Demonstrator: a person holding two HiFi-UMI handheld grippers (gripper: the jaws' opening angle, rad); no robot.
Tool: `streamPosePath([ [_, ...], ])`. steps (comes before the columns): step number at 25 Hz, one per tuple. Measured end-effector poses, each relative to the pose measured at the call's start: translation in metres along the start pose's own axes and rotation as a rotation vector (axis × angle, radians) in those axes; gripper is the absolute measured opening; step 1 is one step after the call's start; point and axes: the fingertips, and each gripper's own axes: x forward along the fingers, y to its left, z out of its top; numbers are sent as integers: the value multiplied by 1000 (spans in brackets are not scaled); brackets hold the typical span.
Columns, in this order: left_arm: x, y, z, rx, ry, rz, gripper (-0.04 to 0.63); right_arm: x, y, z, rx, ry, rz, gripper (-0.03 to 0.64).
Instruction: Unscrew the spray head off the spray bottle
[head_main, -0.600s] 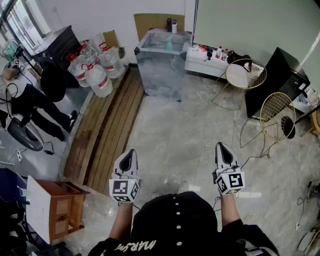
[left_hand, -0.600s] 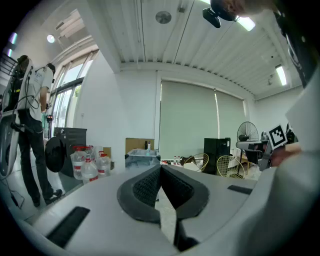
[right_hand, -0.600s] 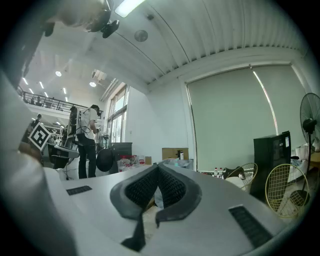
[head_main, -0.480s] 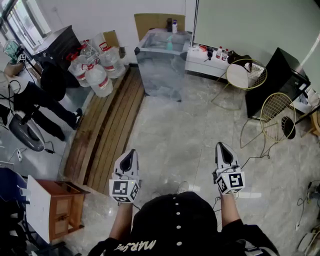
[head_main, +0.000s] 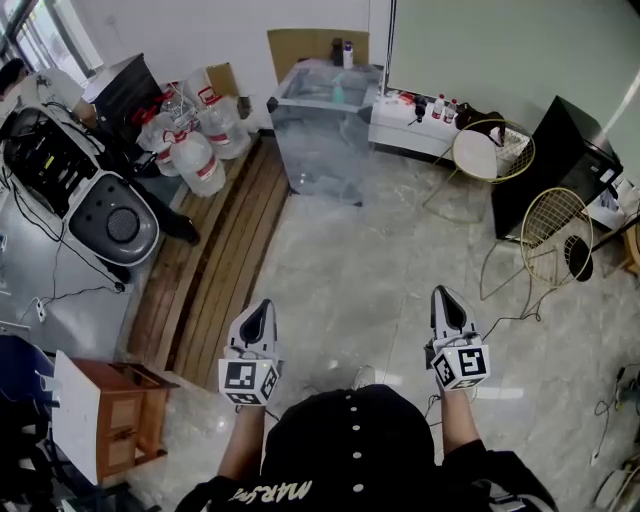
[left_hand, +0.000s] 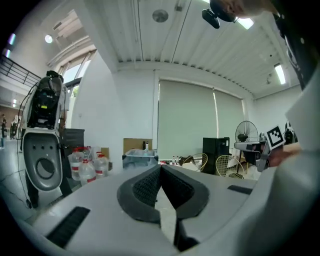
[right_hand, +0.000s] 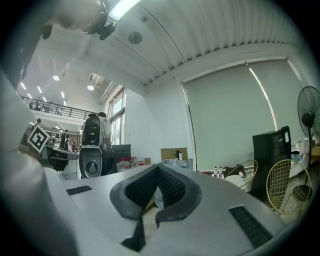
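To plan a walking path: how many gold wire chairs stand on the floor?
2. One gold wire chair stands at the back, before the low white shelf; the other stands nearer, beside the black cabinet. Others may be hidden past the right edge.

Left tool (head_main: 261, 305), right tool (head_main: 444, 294): closed, empty

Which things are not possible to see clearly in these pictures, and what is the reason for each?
- Head view: the small bottles at the back are too small to tell which has a spray head.
- Head view: the grey machine is partly cut off by the left edge.
- Left gripper view: the floor ahead is hidden by the shut left tool itself.
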Motion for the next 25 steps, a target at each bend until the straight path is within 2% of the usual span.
streamPosePath([
  [6, 19, -23, 5, -2, -4, 23, 25, 6, -29, 0, -11, 12, 30, 12],
  [11, 30, -42, 12, 32, -19, 53, 25, 16, -49, 2, -16, 8, 86, 12],
  [18, 44, -37, 4, 22, 4, 81, 25, 37, -67, -2, -14, 13, 101, 12],
  [25, 82, -24, 5, 9, -7, 56, 25, 63, -75, -4, -34, 19, 81, 12],
])
